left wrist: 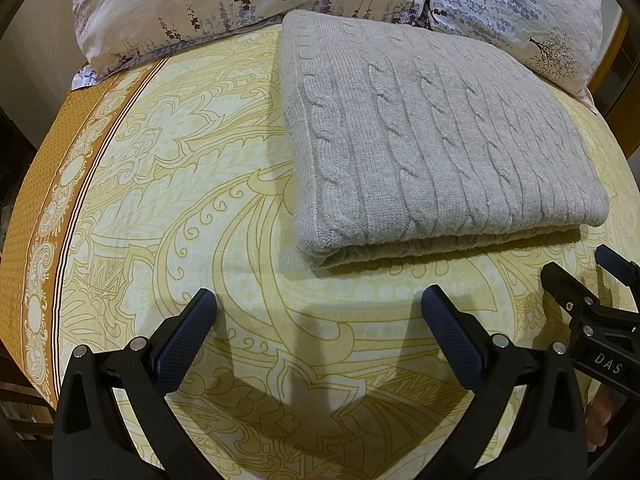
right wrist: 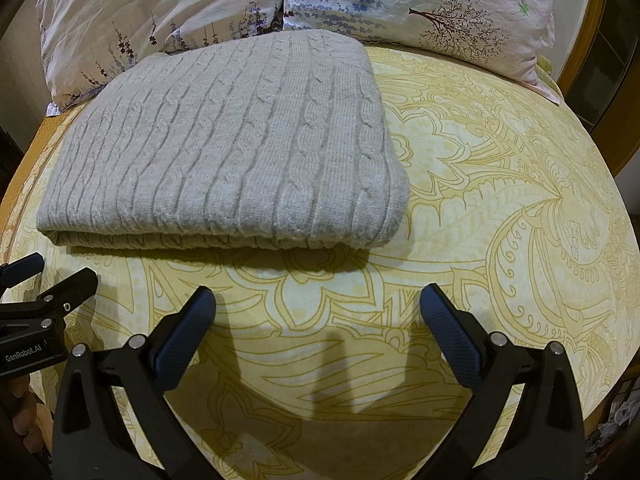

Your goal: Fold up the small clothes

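Sweater (left wrist: 436, 140) lies folded on the bed (left wrist: 180, 168) at 12 o'clock; left tool (left wrist: 320, 312) and right tool (right wrist: 318, 312) gape wide, empty; folding looks finished, next likely another garment

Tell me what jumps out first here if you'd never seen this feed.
The grey cable-knit sweater, folded into a thick neat rectangle on the yellow patterned sheet, just ahead of both tools. Behind it, floral pillows lean at the head of the bed. Both the left tool and right tool hang open and empty, short of the sweater.
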